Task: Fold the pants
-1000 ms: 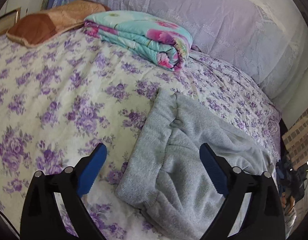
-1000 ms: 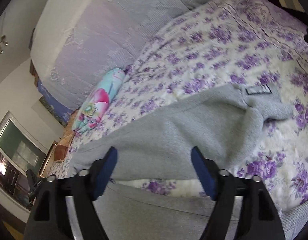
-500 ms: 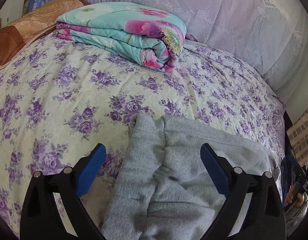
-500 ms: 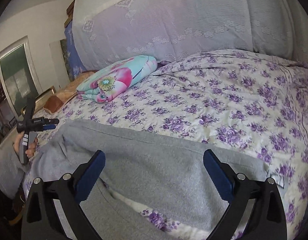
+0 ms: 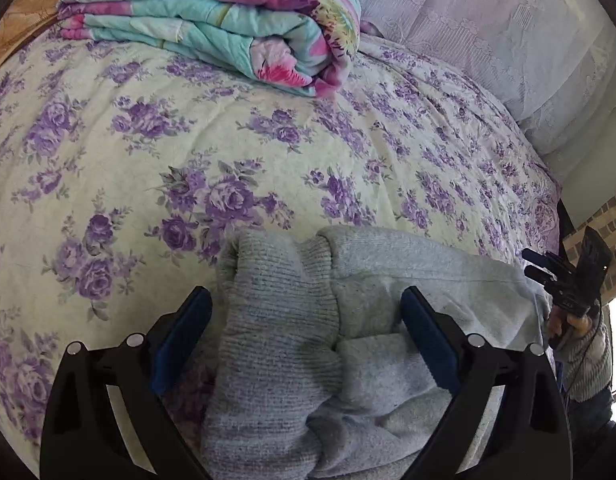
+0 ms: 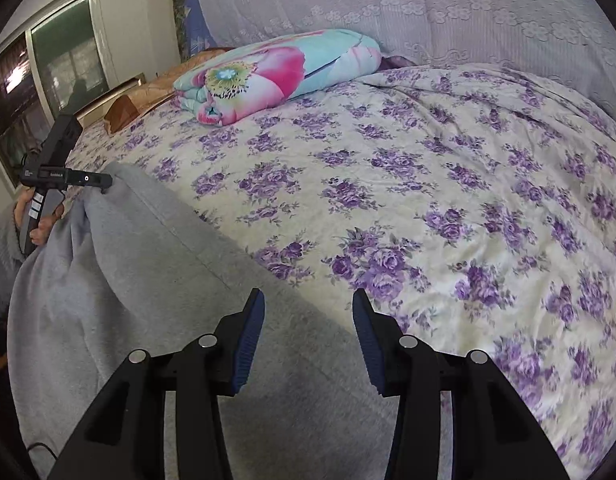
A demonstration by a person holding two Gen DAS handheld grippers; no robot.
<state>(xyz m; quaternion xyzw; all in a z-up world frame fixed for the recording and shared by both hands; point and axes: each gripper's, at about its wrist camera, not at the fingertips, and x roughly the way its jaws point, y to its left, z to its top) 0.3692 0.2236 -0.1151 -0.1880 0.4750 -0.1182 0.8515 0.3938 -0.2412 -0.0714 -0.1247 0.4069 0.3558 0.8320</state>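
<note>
On the bed (image 5: 108, 152), grey pants (image 5: 276, 328) lie along the near edge — ribbed cuffs at the left end. The left gripper (image 5: 306, 336) stands released, jaws wide, straddling the cuffs without pressing them. The right gripper (image 6: 308, 336) is closing — pants edge beneath its jaws, pads not yet on cloth. A folded quilt (image 5: 228, 28) lies well apart by the headboard (image 6: 427, 4).
</note>
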